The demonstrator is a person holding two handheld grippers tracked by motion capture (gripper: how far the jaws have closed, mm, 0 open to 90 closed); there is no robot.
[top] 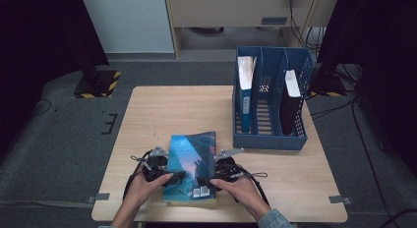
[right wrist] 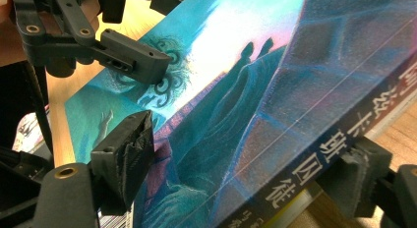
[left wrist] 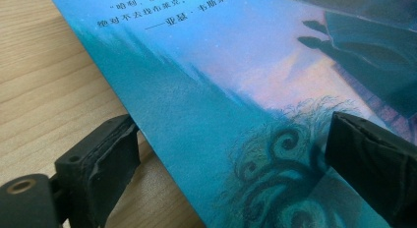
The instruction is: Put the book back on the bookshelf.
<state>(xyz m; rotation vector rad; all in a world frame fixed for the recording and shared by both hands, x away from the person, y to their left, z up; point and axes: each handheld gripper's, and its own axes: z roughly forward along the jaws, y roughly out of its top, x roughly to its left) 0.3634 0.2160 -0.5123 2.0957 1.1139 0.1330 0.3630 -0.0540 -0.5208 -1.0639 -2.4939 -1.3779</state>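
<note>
Evidently the work in hand is lifting the thick blue paperback book (top: 191,166), which lies back cover up, barcode toward the person, near the front edge of the wooden table (top: 162,110). The left gripper (top: 169,178) straddles the book's left edge: in the left gripper view one jaw sits on the table side of the edge and the other over the cover, apart rather than pressed home. The right gripper (top: 206,181) brackets the spine side (right wrist: 314,159), one pad on the cover and one below the spine; whether it is truly clamped I cannot tell, though the pads look close to the book. Beyond it, at the table's far right, stands the blue file rack (top: 270,139), with a blue-spined book (top: 245,90) in its left slot, a dark book (top: 291,102) in its right slot, and the middle slot free. Judging from this, the grasp is only forming; lifting, standing the book up and slotting it, probably into the middle slot, remain.
</note>
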